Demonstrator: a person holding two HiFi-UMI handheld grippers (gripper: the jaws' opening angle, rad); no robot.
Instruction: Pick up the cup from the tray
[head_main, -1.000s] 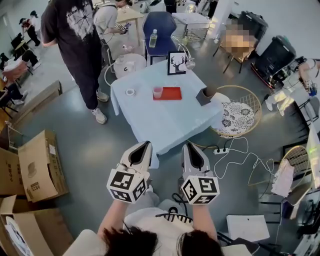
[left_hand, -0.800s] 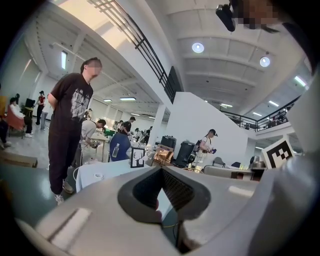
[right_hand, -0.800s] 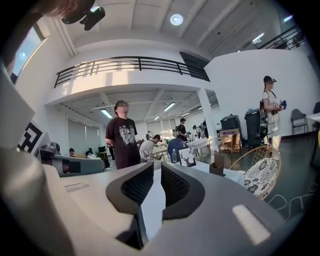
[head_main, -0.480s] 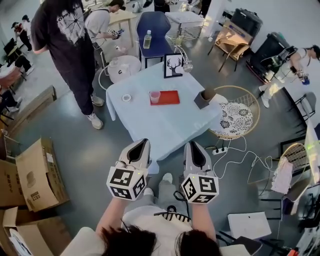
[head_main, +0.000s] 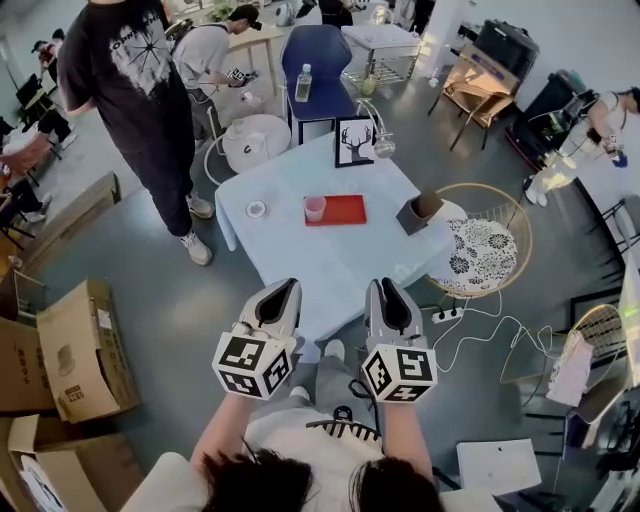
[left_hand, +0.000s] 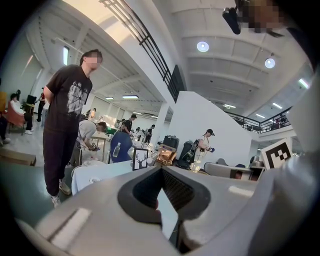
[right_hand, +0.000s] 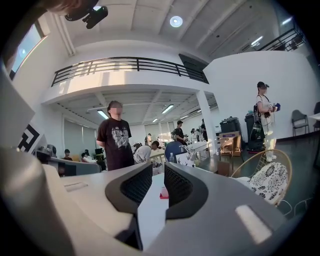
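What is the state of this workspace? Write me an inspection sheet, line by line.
Surface: table under a pale blue cloth.
Job's things: pink cup upright at the left end of the red tray.
Clutter: tape roll left of the tray; deer picture behind it; brown box at the right edge.
Grippers: left gripper fingers together at the tips; right gripper fingers slightly apart; both empty, short of the table.
Cables: white cable and power strip on the floor.
Surroundings: standing person; cardboard boxes; wicker chair.

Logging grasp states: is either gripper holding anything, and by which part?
Nothing is held. The left gripper has its jaws together at the tips with nothing between them; the right gripper is open and empty. The cup sits untouched on the red tray.
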